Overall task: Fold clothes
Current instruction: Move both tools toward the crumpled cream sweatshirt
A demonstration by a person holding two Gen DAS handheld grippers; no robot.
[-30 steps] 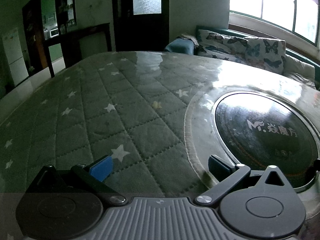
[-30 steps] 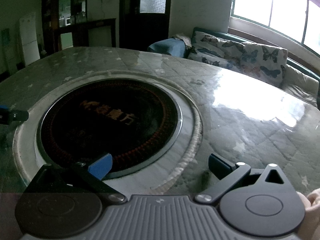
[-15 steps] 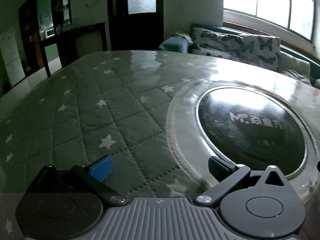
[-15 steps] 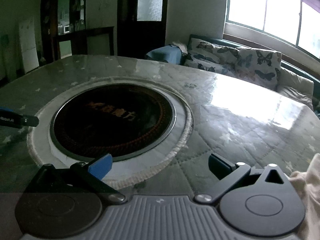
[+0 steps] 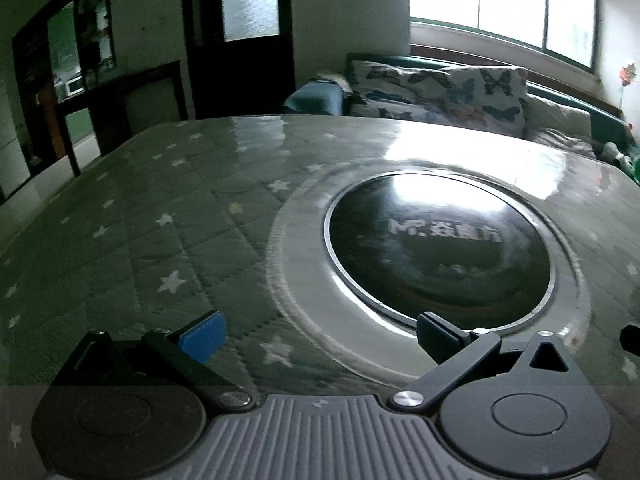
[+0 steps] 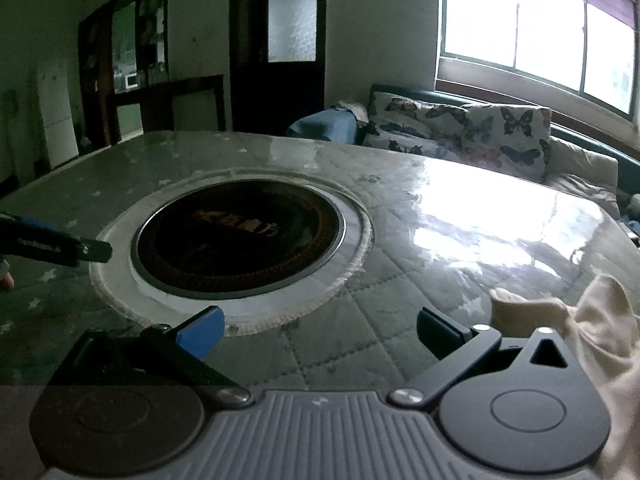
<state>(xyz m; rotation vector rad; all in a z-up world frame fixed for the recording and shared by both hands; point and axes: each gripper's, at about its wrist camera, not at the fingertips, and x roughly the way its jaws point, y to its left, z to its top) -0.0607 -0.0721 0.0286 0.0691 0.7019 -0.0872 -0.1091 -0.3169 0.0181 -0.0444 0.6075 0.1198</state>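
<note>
Both the left gripper and the right gripper are hovering with fingers spread, holding nothing. A cream garment is lying bunched at the table's right edge; a careless pinch there risks dragging it off.

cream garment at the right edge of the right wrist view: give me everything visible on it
The cream garment is a pale, soft-looking fabric, bunched and creased rather than flat. It lies on the quilted star-print table cover, beyond and right of the right gripper, whose open jaws hold nothing. One rumpled lobe reaches left toward the dark right finger; whether they touch is unclear. Only part shows: the gripper body and frame edge cut it off, so its type cannot be told.
</note>
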